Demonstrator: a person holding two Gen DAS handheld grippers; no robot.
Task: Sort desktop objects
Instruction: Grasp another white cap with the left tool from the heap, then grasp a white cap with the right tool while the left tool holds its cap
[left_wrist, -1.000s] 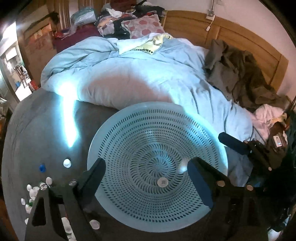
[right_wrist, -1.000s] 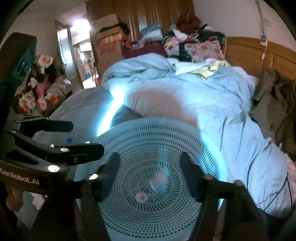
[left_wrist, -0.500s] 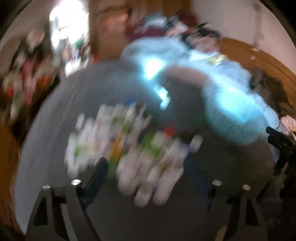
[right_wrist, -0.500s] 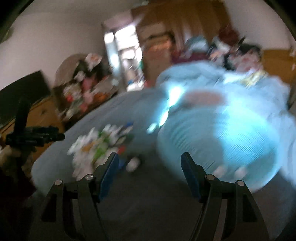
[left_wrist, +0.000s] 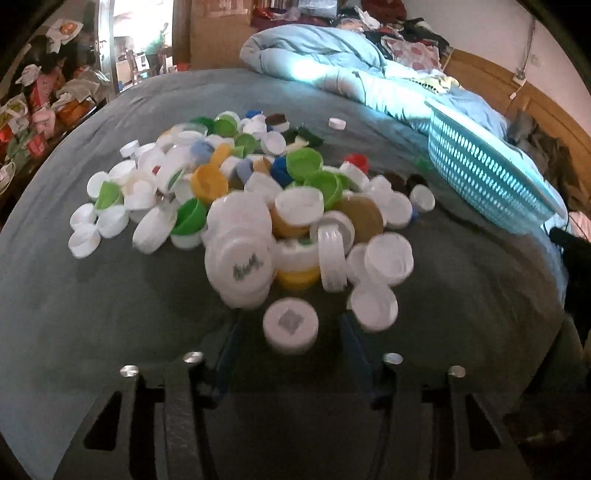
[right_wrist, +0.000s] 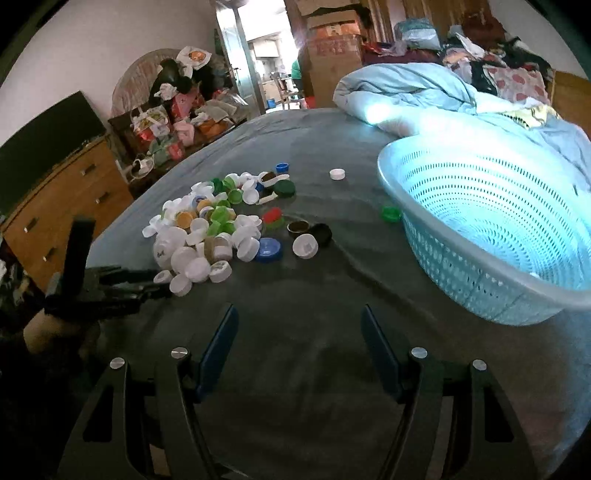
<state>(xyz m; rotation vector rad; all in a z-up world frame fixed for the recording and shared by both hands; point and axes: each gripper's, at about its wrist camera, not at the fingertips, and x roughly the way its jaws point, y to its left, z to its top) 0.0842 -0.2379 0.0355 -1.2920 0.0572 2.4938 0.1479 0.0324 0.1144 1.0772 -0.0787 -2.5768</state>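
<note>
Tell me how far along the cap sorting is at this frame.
Barely started. The pile of bottle caps lies on the grey bedspread, while the blue basket shows at most one or two small pale pieces inside. The left gripper is open around a white cap, not yet closed. The right gripper is open, empty.

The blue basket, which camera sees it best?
The right wrist view: the blue basket shows its whole near rim, holey wall and inside. The left wrist view catches only its tilted side at the right edge.
</note>
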